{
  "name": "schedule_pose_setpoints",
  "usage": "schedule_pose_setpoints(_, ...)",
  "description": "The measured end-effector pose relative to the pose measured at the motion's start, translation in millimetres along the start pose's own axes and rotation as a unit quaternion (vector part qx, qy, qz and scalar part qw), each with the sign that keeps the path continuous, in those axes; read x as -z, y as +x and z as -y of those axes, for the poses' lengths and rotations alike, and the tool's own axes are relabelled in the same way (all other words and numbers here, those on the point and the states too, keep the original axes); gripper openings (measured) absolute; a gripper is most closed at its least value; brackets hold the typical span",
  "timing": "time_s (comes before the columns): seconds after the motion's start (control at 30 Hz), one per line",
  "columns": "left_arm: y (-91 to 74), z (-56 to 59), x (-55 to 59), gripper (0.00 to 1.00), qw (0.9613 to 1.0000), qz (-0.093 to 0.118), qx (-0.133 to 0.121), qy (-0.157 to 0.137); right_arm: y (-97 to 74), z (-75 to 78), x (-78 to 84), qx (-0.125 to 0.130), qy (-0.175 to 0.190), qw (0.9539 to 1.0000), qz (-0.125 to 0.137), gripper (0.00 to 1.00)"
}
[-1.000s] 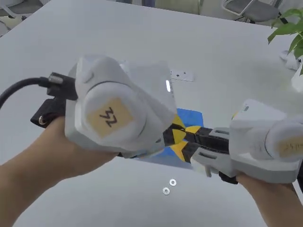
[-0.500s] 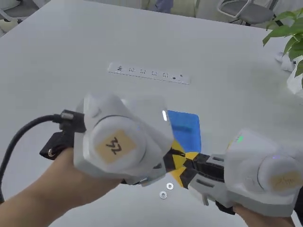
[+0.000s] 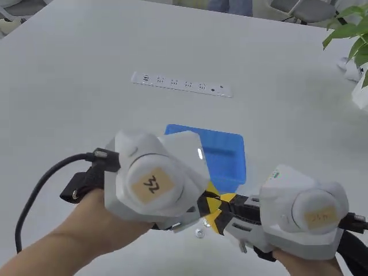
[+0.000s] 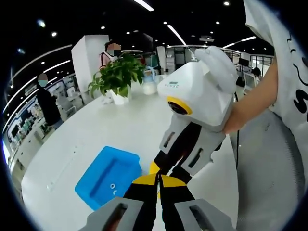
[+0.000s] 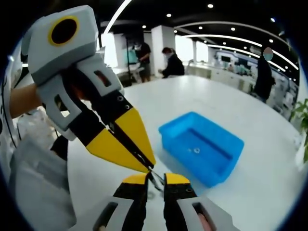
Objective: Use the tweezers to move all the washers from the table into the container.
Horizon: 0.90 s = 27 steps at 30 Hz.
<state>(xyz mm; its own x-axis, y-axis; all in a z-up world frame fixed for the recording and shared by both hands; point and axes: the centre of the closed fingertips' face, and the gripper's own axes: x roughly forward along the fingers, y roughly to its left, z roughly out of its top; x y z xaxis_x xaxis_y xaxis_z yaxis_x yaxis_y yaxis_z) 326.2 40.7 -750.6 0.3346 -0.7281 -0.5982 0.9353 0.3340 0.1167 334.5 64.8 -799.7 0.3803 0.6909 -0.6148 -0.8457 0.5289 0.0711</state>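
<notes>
While the left gripper (image 4: 159, 182) has its yellow-tipped jaws closed down on the thin tweezers (image 5: 150, 168), the right gripper (image 5: 156, 180) faces it head-on, its jaws a narrow gap apart with the tweezer tips poking down between them. I cannot tell whether its pads actually press on the tips, nor whether anything is pinched in them. Just below this meeting point, on the bare white table (image 3: 86, 52), lies a loose washer (image 3: 199, 233), half hidden under the tools in the head view, with what may be a second one beside it. Just beyond sits the blue container (image 3: 230, 155), open-topped, with delivered washers (image 4: 113, 186) resting on its floor. Farther back a white power strip (image 3: 181, 84) lies flat, and a potted plant (image 4: 118, 74) stands near the far edge. The main risk, as I judge it, is the pinch itself. A flat washer on a smooth top gives the tips little edge to catch, so a squeeze that lands off-centre or too hard could flick it away across the table. The tweezers could also twist or slide in the left jaws if the right gripper pushes sideways instead of straight across. With both tool bodies shading the work from above, aim is poor, and a weakly held washer could drop short of the container's near wall.
</notes>
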Motion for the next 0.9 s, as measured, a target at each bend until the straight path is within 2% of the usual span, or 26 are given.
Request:
schedule_pose_setpoints(0.33,3.7,-0.1,4.8,0.00,0.9999,-0.009,-0.006,0.008,3.5,3.3,3.9,-0.002,0.017,0.9999,0.001,0.09)
schedule_pose_setpoints(0.63,3.6,2.2,6.9,0.00,0.9998,-0.016,-0.005,0.011,4.7,-0.5,5.4,-0.004,0.010,0.9999,-0.002,0.09)
schedule_pose_setpoints(0.73,3.9,0.2,5.5,0.00,0.9999,-0.009,-0.008,0.006,4.9,2.0,4.9,-0.004,0.017,0.9998,0.001,0.09)
schedule_pose_setpoints(0.9,4.7,-2.7,5.0,0.00,0.9999,-0.007,-0.007,-0.004,6.2,2.5,4.8,-0.006,0.009,0.9999,-0.003,0.07)
